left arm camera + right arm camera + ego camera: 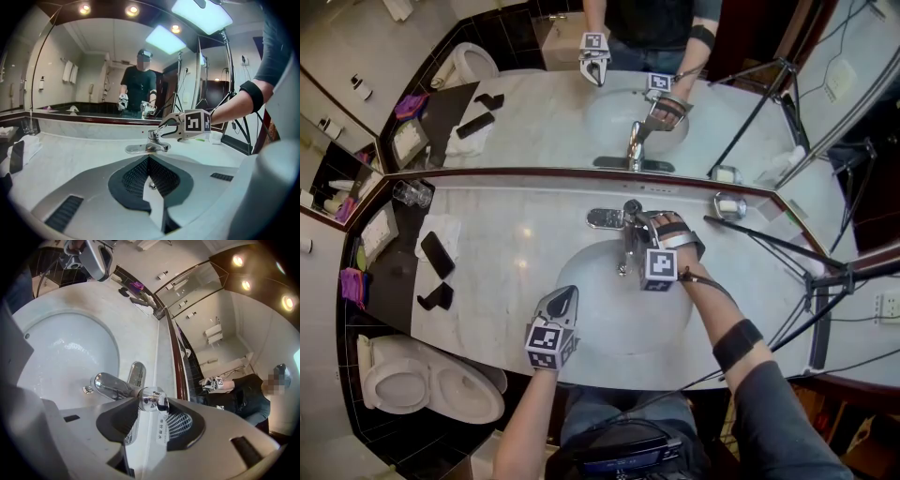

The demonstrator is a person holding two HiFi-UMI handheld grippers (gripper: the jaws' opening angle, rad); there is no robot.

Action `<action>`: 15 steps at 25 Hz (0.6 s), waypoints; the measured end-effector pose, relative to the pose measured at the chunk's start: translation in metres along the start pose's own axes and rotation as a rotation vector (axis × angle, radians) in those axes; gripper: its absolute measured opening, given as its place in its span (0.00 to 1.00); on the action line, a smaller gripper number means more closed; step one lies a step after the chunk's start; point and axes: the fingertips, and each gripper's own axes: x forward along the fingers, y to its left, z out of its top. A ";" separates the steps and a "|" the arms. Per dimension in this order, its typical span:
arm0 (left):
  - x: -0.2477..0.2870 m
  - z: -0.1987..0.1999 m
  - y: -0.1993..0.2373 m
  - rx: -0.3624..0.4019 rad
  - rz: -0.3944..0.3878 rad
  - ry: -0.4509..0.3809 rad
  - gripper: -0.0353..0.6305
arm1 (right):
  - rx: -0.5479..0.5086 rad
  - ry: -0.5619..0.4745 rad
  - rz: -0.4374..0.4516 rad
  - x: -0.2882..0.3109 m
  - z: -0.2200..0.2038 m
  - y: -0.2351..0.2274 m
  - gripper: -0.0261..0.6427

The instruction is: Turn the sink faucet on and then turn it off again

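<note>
Nearest, over the front rim of a white oval sink basin (pixel 609 321) sunk in a pale marble worktop (pixel 506 234): left tool (pixel 565 295), jaws together, holding nothing, aimed toward the back wall and well apart from the tap.

Farther in, at the back of the basin: polished chrome single-lever faucet (pixel 627 246) on an oblong chrome base plate, spout reaching forward over the bowl. No stream of water to be made out. A few droplets on the bowl in the right gripper view.

At the faucet's top: right tool (pixel 639 221), coming in from the right, jaws set just wide enough to take the rounded end of the chrome lever (pixel 152 399) and clamped on it, dark pads seemingly pressing both sides. Small white printed label hanging just below.

Deciding relation: lever already inside the right tool's jaws, its long axis seemingly in line with the spout. Next move probably a lift or swing, not a reach. Right hand far the nearer, left one idle.

Farthest: wall mirror (pixel 534 103) along the worktop's back edge, repeating faucet, both tools and the person.
</note>
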 end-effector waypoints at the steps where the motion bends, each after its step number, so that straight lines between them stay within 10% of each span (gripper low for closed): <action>1: 0.000 -0.001 0.000 -0.002 -0.002 0.001 0.04 | -0.007 0.009 0.000 0.004 -0.004 0.005 0.30; 15: 0.004 -0.002 0.001 -0.008 -0.005 0.000 0.04 | -0.024 0.026 -0.013 0.011 -0.016 0.029 0.26</action>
